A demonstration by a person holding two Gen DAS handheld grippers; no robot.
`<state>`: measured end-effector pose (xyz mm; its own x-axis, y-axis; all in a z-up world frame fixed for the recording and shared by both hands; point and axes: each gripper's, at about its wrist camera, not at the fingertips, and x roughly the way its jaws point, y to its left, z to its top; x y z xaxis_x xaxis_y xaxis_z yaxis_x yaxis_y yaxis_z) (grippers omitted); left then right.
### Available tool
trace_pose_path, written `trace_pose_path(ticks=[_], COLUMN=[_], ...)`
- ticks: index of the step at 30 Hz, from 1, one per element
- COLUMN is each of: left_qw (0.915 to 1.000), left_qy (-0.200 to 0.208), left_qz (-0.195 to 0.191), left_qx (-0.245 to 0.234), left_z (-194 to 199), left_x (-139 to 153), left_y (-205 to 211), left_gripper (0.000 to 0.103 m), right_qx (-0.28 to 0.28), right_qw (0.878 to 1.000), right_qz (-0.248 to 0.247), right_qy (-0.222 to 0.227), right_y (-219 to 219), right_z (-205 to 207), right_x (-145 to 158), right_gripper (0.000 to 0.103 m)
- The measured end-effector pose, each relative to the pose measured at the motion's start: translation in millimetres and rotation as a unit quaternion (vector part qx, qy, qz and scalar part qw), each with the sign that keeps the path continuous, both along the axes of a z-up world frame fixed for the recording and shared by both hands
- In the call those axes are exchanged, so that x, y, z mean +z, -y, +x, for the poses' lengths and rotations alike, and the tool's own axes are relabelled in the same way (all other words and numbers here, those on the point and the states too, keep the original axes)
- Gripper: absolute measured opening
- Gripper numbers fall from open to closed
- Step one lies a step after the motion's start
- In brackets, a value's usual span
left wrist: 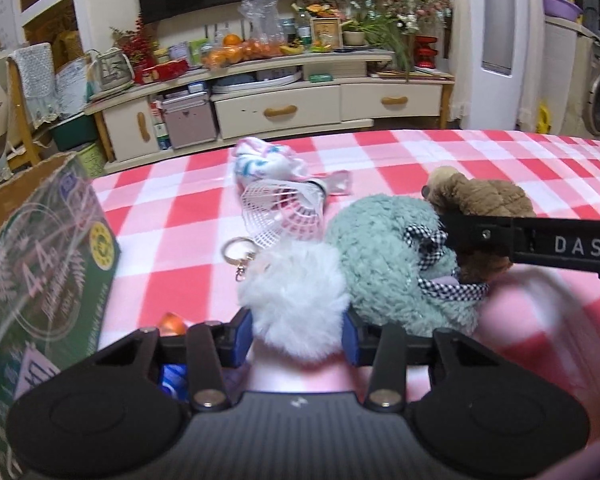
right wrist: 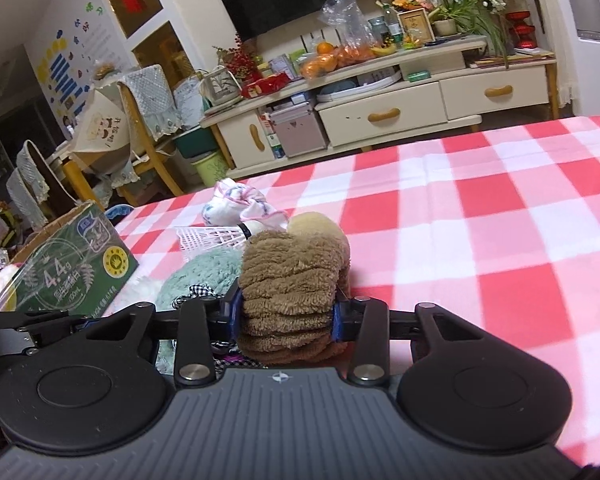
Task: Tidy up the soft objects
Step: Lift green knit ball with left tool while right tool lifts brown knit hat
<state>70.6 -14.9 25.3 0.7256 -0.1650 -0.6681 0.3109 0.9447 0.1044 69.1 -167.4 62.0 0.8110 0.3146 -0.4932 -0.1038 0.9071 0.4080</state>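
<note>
Two grippers work over a red-and-white checked tablecloth [left wrist: 440, 156], which covers the whole table; at its left edge stands a green cardboard carton [left wrist: 48, 264] printed with "4.4g", flaps up. Next in size, a teal plush toy [left wrist: 380, 256] with a black-and-white gingham bow [left wrist: 428, 240] lies on the cloth in the middle, touching a brown plush toy [right wrist: 292, 280] on its right side. The right gripper [right wrist: 288, 316] has its blue-padded fingers narrowed onto the brown plush, squeezing its ribbed body from both sides; in the left wrist view one black finger marked "DAS" crosses in front of that toy. The left gripper [left wrist: 298, 336] has its fingers [left wrist: 242, 334] closed in on a white fur pompom [left wrist: 296, 304], fluff bulging between and above the pads; the pompom sits on the cloth, touching the teal plush on its left. A gold keyring with clasp [left wrist: 240, 254] hangs off the pompom's far-left side, lying flat on the cloth. Just beyond the pompom lies a white plastic shuttlecock [left wrist: 284, 212], skirt toward the camera, tilted on its side; behind it, touching or nearly so, a bunched white cloth with pink trim and blue print [left wrist: 264, 160]. Smallest: an orange translucent bit [left wrist: 172, 322] by the left finger, mostly hidden, kind unclear.
</note>
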Motion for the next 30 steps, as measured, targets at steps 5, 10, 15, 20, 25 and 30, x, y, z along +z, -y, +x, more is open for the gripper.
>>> trace_pose_path(ticks=[5, 10, 15, 20, 25, 30], left_qw=[0.9997, 0.9976, 0.9973, 0.9979, 0.9956, 0.9927], left_qy=[-0.01, -0.035, -0.032, -0.012, -0.005, 0.001], left_qz=[-0.015, -0.038, -0.04, -0.051, -0.074, -0.089], left_qx=[-0.017, -0.046, -0.052, -0.037, -0.058, -0.081], left_z=[-17.4, -33.8, -44.4, -44.1, -49.9, -49.7], left_x=[0.6, 0.0, 1.6, 11.5, 19.0, 19.9], left_y=[6.6, 11.8, 10.1, -7.2, 0.7, 19.9], left_gripper=[0.027, 0.009, 0.01, 0.011, 0.029, 0.046], right_qx=[-0.014, -0.008, -0.021, -0.041, -0.069, -0.093], right_qw=[1.0, 0.999, 0.999, 0.998, 0.997, 0.995], right_qz=[-0.002, -0.028, -0.047, -0.042, -0.041, -0.029], right_qy=[-0.011, -0.018, -0.018, -0.014, -0.006, -0.006], right_y=[10.8, 5.5, 1.4, 7.4, 19.6, 39.1], right_z=[-16.9, -36.6, -54.0, -67.5, -75.1, -76.3], right_x=[-1.2, -1.0, 0.0, 4.3, 7.1, 3.8], right_gripper=[0.05, 0.049, 0.049, 0.049, 0.049, 0.049])
